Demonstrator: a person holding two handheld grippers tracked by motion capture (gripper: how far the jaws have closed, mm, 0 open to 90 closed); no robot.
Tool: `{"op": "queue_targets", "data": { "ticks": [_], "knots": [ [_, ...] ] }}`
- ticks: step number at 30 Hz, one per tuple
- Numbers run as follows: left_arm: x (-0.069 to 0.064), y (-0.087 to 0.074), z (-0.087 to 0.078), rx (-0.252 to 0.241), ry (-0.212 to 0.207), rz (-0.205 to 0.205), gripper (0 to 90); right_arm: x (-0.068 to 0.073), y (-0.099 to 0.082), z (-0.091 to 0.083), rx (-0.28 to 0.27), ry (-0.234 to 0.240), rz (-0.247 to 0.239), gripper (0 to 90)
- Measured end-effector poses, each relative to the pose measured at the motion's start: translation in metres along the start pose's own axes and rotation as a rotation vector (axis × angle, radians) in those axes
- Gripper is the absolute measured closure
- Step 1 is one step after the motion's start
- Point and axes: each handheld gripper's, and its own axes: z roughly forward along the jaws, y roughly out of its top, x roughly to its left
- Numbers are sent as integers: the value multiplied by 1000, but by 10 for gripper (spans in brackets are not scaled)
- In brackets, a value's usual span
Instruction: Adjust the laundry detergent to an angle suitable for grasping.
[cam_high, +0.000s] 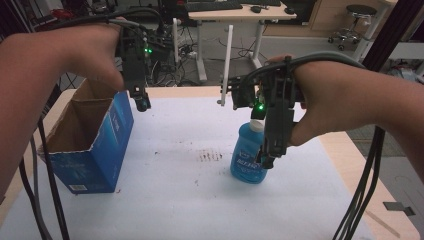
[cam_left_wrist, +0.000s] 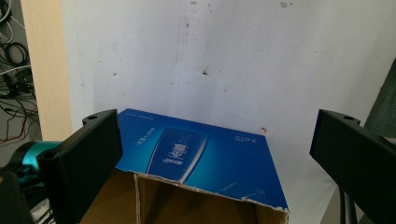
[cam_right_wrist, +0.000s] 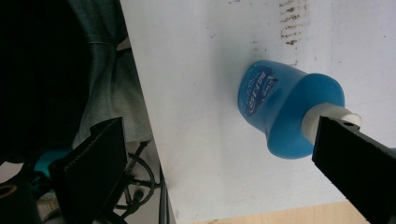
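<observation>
A blue bottle (cam_high: 247, 161) with a white cap (cam_high: 257, 125) stands upright on the white table cover, right of centre. My right gripper (cam_high: 269, 159) hangs over it, pointing down. In the right gripper view the jaws of the right gripper (cam_right_wrist: 223, 128) stand wide open; the bottle (cam_right_wrist: 275, 100) lies toward the right jaw, which hides part of its cap (cam_right_wrist: 327, 119). An open cardboard box (cam_high: 95, 145) with blue printed sides sits at the left. My left gripper (cam_high: 141, 103) hovers open above its far corner, with the box (cam_left_wrist: 205, 154) below the left gripper (cam_left_wrist: 217, 126).
Brown smudges (cam_high: 210, 156) mark the white cover (cam_high: 175, 200) mid-table. The wooden table edge (cam_high: 350, 160) shows at the right. Cables (cam_high: 360, 200) trail from both grippers down the table's sides. A desk (cam_high: 235, 12) and a stool (cam_high: 357, 20) stand beyond the table.
</observation>
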Motion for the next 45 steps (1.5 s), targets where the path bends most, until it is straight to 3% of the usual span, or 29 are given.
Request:
{"op": "queue_targets", "data": {
  "ticks": [22,28,45],
  "knots": [
    [-2,4,2,2,-3,-3,23,-5,-5,-3,-8,-5,-12,26],
    [-2,5,3,6,-1,3,23,-4,-6,-3,-3,-6,6,26],
    [-15,8,0,1,5,15,23,5,-5,-11,-19,-21,1,26]
  ]
}}
